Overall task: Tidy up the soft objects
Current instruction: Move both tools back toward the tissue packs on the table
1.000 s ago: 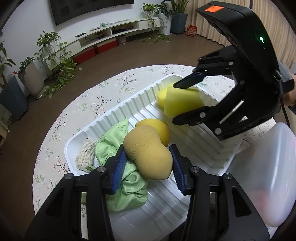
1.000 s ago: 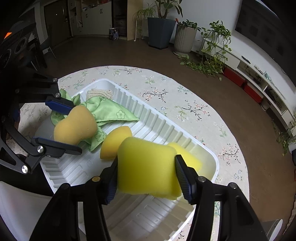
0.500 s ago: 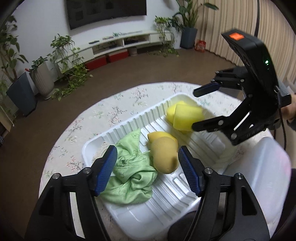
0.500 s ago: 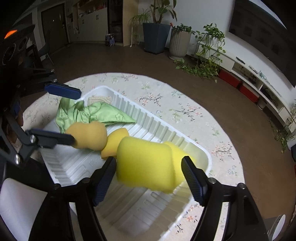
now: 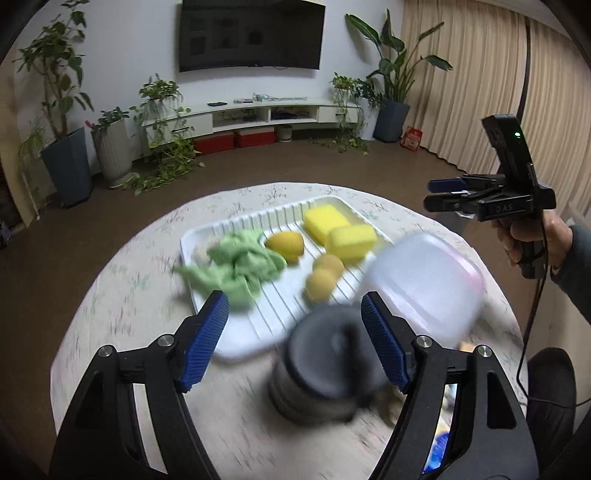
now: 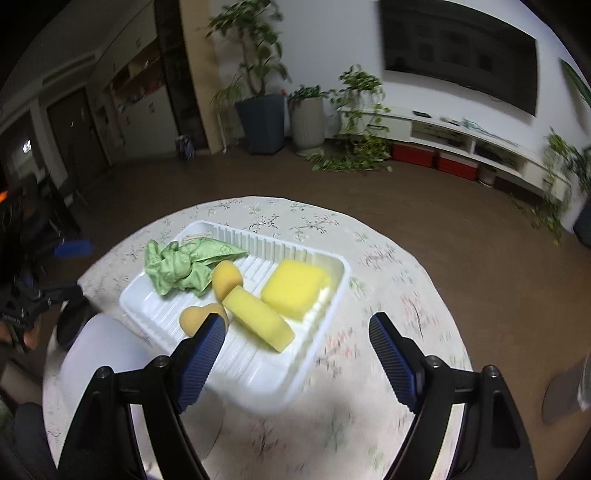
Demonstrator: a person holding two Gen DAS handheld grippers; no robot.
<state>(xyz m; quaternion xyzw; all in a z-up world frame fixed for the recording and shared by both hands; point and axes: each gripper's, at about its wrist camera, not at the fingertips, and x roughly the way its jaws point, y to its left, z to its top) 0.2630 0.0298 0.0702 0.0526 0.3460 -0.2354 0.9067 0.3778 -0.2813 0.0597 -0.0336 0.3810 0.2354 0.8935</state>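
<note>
My left gripper hangs wide open and empty above the near edge of the worktop; my right gripper is spread just as wide, also holding nothing. The worktop is round, under a pale floral cloth, in a living room with a brown floor, a wall TV, a low white shelf unit, potted plants and beige curtains.

A second ago each gripper pinched a sponge over the tray; both have since let go and pulled back and up, and those sponges now lie in the tray.

I count one white ribbed tray, and in it one crumpled green cloth, two yellow block sponges lying beside each other, one tan peanut-shaped sponge and one rounded orange-yellow sponge. Beside the tray sit one translucent white lid and one blurred dark round container.
</note>
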